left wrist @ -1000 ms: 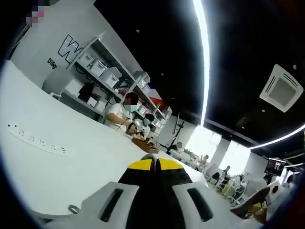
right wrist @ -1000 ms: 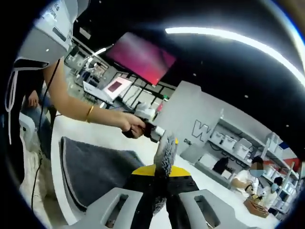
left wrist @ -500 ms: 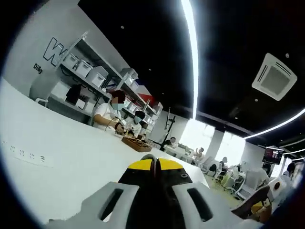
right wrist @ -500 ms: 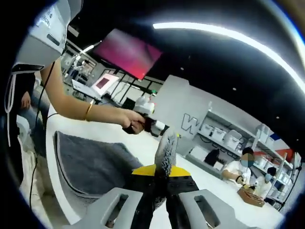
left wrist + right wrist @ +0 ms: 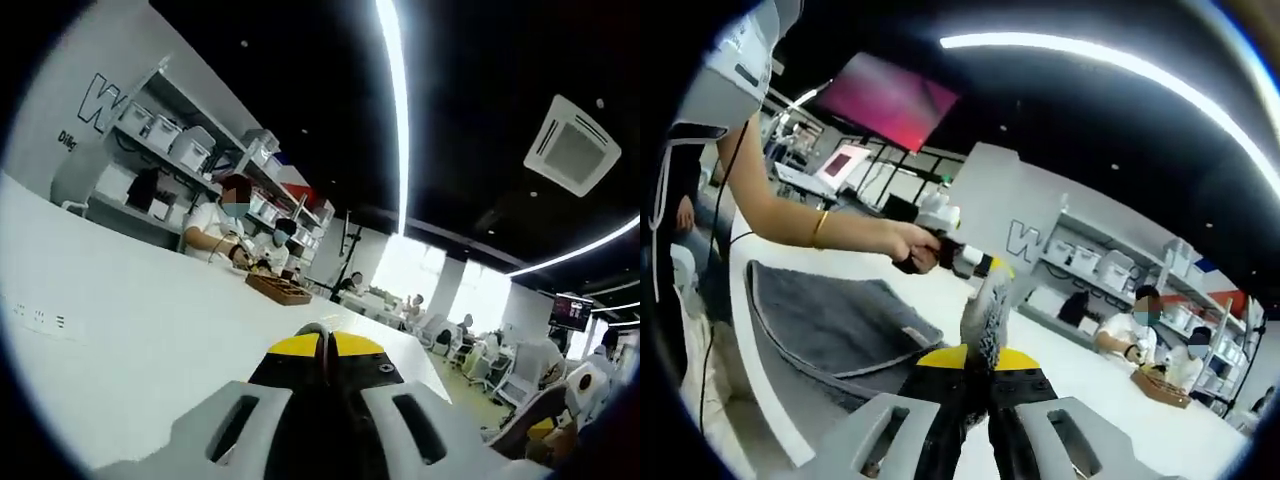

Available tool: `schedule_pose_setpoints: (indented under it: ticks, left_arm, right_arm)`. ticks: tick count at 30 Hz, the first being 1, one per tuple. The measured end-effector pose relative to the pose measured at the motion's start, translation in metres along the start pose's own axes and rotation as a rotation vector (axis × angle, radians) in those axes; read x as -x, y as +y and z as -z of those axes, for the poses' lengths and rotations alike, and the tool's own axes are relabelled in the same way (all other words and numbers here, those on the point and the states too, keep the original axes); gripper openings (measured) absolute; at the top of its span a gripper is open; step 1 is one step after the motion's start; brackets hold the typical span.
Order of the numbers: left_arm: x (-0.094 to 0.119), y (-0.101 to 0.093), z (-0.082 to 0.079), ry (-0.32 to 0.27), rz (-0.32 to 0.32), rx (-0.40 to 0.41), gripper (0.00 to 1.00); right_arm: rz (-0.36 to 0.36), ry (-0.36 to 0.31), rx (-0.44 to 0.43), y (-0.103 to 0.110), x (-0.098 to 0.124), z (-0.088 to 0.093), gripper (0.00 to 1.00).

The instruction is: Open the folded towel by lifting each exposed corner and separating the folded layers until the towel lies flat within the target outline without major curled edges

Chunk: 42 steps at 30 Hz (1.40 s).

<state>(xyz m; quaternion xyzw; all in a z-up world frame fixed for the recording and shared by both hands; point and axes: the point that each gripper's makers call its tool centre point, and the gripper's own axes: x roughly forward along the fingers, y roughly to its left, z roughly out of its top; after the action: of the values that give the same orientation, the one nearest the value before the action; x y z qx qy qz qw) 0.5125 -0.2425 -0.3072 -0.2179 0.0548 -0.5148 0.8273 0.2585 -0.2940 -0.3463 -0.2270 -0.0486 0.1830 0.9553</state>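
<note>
While my right hand-held gripper [image 5: 978, 372] pinched a raised corner of the grey towel [image 5: 830, 322], the rest lay partly spread on the tabletop [image 5: 1090, 395]; left hand-held gripper [image 5: 322, 352] looked closed, empty. Flattening remained, I judged.

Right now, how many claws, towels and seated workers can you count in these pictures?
Claws: 2, left claw and right claw
Towels: 1, grey towel
Seated workers: 2
Total: 5
</note>
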Motion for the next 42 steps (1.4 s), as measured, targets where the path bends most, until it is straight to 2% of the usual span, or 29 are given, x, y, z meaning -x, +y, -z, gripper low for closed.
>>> schedule_pose_setpoints:
  ticks: [1, 6, 8, 10, 15, 19, 28, 32, 42]
  left_arm:
    - [-0.003, 0.0, 0.003, 0.004, -0.001, 0.003, 0.01]
    - [-0.012, -0.002, 0.012, 0.017, -0.001, 0.009, 0.01]
    - [-0.016, -0.003, 0.015, 0.024, 0.0, 0.005, 0.01]
    - [-0.019, -0.006, 0.019, 0.037, 0.011, -0.029, 0.01]
    - [-0.025, -0.008, 0.032, 0.063, 0.017, -0.032, 0.01]
    - [-0.03, -0.011, 0.044, 0.08, 0.021, -0.02, 0.01]
    - [-0.042, -0.012, 0.056, 0.099, 0.025, -0.013, 0.01]
    - [-0.048, -0.012, 0.066, 0.112, 0.026, -0.008, 0.01]
    - [-0.059, -0.01, 0.087, 0.142, 0.022, 0.022, 0.01]
  right_arm:
    - [-0.007, 0.015, -0.016, 0.002, 0.0, 0.004, 0.0]
    - [-0.018, 0.045, 0.021, 0.005, -0.001, 0.012, 0.0]
    - [0.001, 0.066, 0.024, 0.001, 0.002, 0.017, 0.0]
    - [0.012, 0.071, 0.013, -0.001, 0.004, 0.021, 0.0]
    - [0.028, 0.096, -0.029, -0.003, 0.013, 0.037, 0.0]
    - [0.024, 0.115, -0.05, -0.001, 0.016, 0.047, 0.0]
    - [0.048, 0.143, -0.124, 0.001, 0.021, 0.064, 0.0]
    - [0.06, 0.161, -0.138, 0.001, 0.023, 0.073, 0.0]
    - [0.074, 0.175, -0.192, 0.004, 0.028, 0.086, 0.0]
